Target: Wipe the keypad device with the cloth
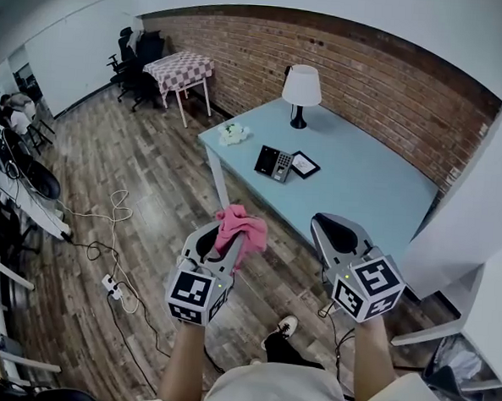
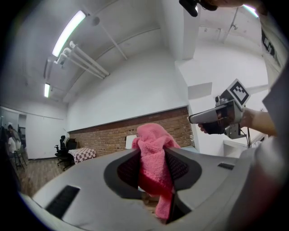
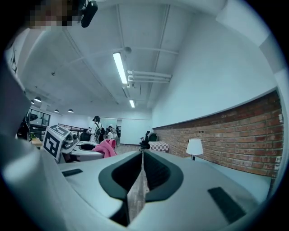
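Head view: the black rectangular keypad device (image 1: 274, 164) lies on the pale blue desk (image 1: 378, 203), well ahead of the left tongs (image 1: 229, 239) and right tongs (image 1: 338, 233).

Left gripper view: the left tongs are clenched on the fluffy pink cloth (image 2: 154, 149).

Right gripper view: the right tongs are pressed together on nothing (only a slit shows).

Lay the cloth's loose wad flat on the keys, and brace the device so it cannot slide.

An open office: brick wall (image 1: 369, 71), swivel chairs (image 1: 129, 52), pale desk (image 1: 370, 194) with lamp (image 1: 301, 88), ceiling strip lights (image 3: 119, 67).
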The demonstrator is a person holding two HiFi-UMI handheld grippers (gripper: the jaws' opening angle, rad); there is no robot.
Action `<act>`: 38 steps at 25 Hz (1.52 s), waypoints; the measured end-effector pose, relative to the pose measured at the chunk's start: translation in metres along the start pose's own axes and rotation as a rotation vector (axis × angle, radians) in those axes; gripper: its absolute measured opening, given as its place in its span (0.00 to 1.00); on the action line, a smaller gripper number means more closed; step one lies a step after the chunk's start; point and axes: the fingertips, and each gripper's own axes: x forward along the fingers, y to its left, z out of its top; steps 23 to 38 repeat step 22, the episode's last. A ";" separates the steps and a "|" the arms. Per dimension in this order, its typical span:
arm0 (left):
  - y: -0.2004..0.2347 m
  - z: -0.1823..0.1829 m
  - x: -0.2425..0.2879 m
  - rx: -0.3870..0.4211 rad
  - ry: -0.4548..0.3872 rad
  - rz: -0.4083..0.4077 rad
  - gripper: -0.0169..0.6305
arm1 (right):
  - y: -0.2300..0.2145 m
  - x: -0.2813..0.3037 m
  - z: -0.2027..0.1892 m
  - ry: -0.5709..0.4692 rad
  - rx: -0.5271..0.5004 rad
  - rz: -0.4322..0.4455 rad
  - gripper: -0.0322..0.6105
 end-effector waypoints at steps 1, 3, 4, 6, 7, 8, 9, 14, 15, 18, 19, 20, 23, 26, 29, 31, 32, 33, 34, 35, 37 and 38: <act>-0.003 0.003 -0.006 -0.001 -0.007 -0.001 0.28 | 0.004 -0.004 0.002 -0.003 -0.002 -0.003 0.10; -0.010 0.007 -0.016 0.001 -0.016 -0.007 0.28 | 0.010 -0.012 0.004 -0.005 -0.006 -0.009 0.10; -0.014 0.008 -0.020 0.006 -0.018 -0.010 0.28 | 0.013 -0.015 0.005 -0.004 -0.009 -0.012 0.10; -0.020 0.011 -0.026 0.014 -0.022 -0.012 0.28 | 0.016 -0.021 0.004 -0.001 -0.014 -0.015 0.10; -0.022 0.013 -0.029 0.017 -0.026 -0.012 0.28 | 0.018 -0.023 0.004 0.001 -0.018 -0.015 0.10; -0.024 0.015 -0.031 0.018 -0.030 -0.011 0.28 | 0.019 -0.025 0.004 0.003 -0.023 -0.015 0.10; -0.025 0.016 -0.034 0.018 -0.033 -0.008 0.28 | 0.021 -0.027 0.004 0.005 -0.027 -0.014 0.10; -0.027 0.017 -0.048 0.010 -0.037 -0.005 0.28 | 0.030 -0.035 0.003 0.014 -0.035 -0.020 0.10; -0.027 0.017 -0.050 0.009 -0.037 -0.005 0.28 | 0.031 -0.036 0.003 0.016 -0.035 -0.022 0.10; -0.028 0.017 -0.053 0.005 -0.038 -0.004 0.28 | 0.032 -0.038 0.001 0.022 -0.033 -0.025 0.10; -0.028 0.016 -0.054 0.003 -0.038 -0.003 0.28 | 0.032 -0.039 0.000 0.024 -0.034 -0.025 0.10; -0.028 0.016 -0.054 0.002 -0.039 -0.002 0.28 | 0.032 -0.038 -0.001 0.025 -0.036 -0.025 0.10; -0.028 0.015 -0.053 -0.003 -0.040 0.001 0.28 | 0.033 -0.038 -0.002 0.028 -0.039 -0.024 0.10; -0.028 0.015 -0.053 -0.003 -0.040 0.001 0.28 | 0.033 -0.038 -0.002 0.028 -0.039 -0.024 0.10; -0.028 0.015 -0.053 -0.003 -0.040 0.001 0.28 | 0.033 -0.038 -0.002 0.028 -0.039 -0.024 0.10; -0.028 0.015 -0.053 -0.003 -0.040 0.001 0.28 | 0.033 -0.038 -0.002 0.028 -0.039 -0.024 0.10; -0.028 0.015 -0.053 -0.003 -0.040 0.001 0.28 | 0.033 -0.038 -0.002 0.028 -0.039 -0.024 0.10; -0.028 0.015 -0.053 -0.003 -0.040 0.001 0.28 | 0.033 -0.038 -0.002 0.028 -0.039 -0.024 0.10; -0.028 0.015 -0.053 -0.003 -0.040 0.001 0.28 | 0.033 -0.038 -0.002 0.028 -0.039 -0.024 0.10; -0.028 0.015 -0.053 -0.003 -0.040 0.001 0.28 | 0.033 -0.038 -0.002 0.028 -0.039 -0.024 0.10; -0.028 0.015 -0.053 -0.003 -0.040 0.001 0.28 | 0.033 -0.038 -0.002 0.028 -0.039 -0.024 0.10; -0.028 0.015 -0.053 -0.003 -0.040 0.001 0.28 | 0.033 -0.038 -0.002 0.028 -0.039 -0.024 0.10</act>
